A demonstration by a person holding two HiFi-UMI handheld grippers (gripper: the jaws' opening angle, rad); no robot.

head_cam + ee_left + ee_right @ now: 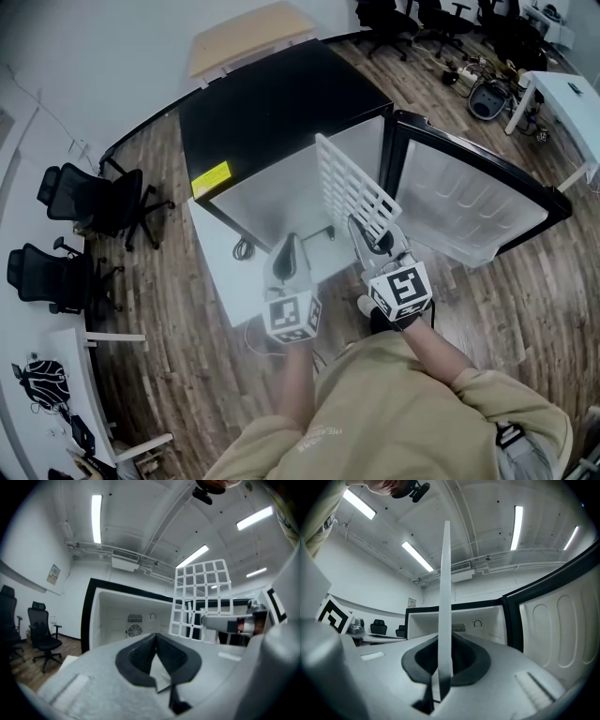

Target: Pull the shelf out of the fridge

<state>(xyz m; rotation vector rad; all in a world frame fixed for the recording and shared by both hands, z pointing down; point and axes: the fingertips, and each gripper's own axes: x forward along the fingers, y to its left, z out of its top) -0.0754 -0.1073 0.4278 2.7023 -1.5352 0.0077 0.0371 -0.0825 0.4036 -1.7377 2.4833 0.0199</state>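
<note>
A white grid shelf (352,187) is out of the black mini fridge (272,103) and stands on edge in front of its open white cavity. My right gripper (370,239) is shut on the shelf's near edge. In the right gripper view the shelf (446,597) runs edge-on up from between the pads of the right gripper (443,667). My left gripper (288,248) hangs to the left of the shelf, shut with nothing in it. The left gripper view shows its jaws (157,641) meeting, with the shelf (201,597) and the right gripper (225,623) at the right.
The fridge door (469,206) swings open to the right. A white board (220,262) lies on the wooden floor by the fridge. Black office chairs (94,197) stand at the left, a white table (562,103) at the far right, a wooden tabletop (248,37) behind.
</note>
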